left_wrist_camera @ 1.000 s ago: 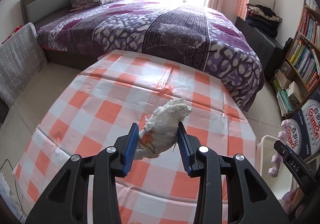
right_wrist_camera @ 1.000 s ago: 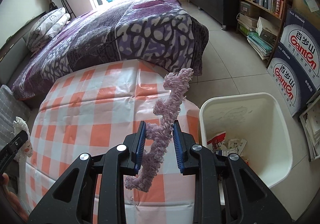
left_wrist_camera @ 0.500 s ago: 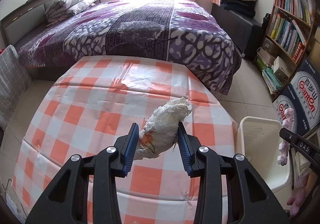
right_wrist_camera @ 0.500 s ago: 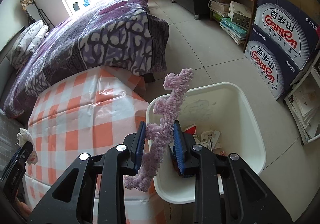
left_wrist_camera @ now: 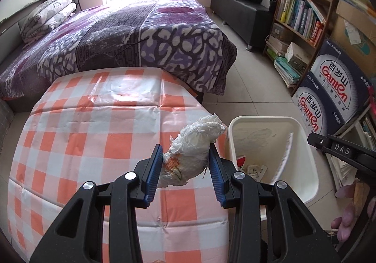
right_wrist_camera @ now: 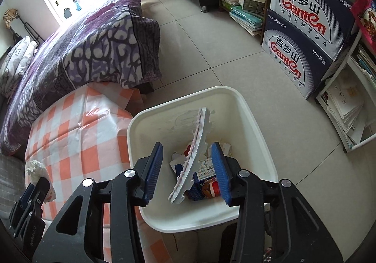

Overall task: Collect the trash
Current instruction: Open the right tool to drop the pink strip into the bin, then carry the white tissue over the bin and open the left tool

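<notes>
My left gripper is shut on a crumpled white tissue with an orange stain, held above the checked table's right edge, left of the white trash bin. The tissue also shows in the right wrist view. My right gripper is open over the bin. The fuzzy purple strip is loose between its jaws, blurred and falling into the bin onto paper and packaging trash. The strip shows as a streak in the left wrist view.
The round table has an orange and white checked cloth. A purple-covered bed stands behind it. Stacked Ganten water boxes and a bookshelf stand right of the bin on the tiled floor.
Both grippers swung right toward the bin. My right gripper moved over the bin, opened and let go of the purple strip, which is dropping in. The left still holds the tissue.
</notes>
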A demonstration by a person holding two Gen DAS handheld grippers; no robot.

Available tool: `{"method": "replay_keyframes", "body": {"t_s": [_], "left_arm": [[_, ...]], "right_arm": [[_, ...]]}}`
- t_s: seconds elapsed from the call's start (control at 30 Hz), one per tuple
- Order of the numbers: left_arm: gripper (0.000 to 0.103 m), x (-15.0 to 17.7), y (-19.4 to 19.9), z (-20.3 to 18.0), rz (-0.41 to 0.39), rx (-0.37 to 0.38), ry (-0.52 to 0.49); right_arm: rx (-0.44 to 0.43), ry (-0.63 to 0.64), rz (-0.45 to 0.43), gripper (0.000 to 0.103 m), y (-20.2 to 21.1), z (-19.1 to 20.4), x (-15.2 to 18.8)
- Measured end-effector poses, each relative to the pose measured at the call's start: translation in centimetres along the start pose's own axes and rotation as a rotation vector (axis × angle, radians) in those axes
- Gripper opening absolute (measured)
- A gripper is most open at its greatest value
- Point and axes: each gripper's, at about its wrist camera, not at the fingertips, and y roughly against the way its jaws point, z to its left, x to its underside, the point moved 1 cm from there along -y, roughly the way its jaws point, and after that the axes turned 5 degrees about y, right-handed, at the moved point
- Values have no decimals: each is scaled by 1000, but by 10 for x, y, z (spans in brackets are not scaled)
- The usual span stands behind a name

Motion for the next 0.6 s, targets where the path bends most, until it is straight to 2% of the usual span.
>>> {"method": "replay_keyframes", "body": {"t_s": [0.3,0.43,0.6], "left_arm": [[39,0,-4,-43,10,63,-23],[40,0,-6,-60,16,79,-44],[41,-2,-12,-76,48,132,-15]], "right_arm": [[58,-42,-36,64,15,-36,-3],[72,-67,-52,67,21,-53,-4],[97,-103,-75,72,30,-73,-4]]}}
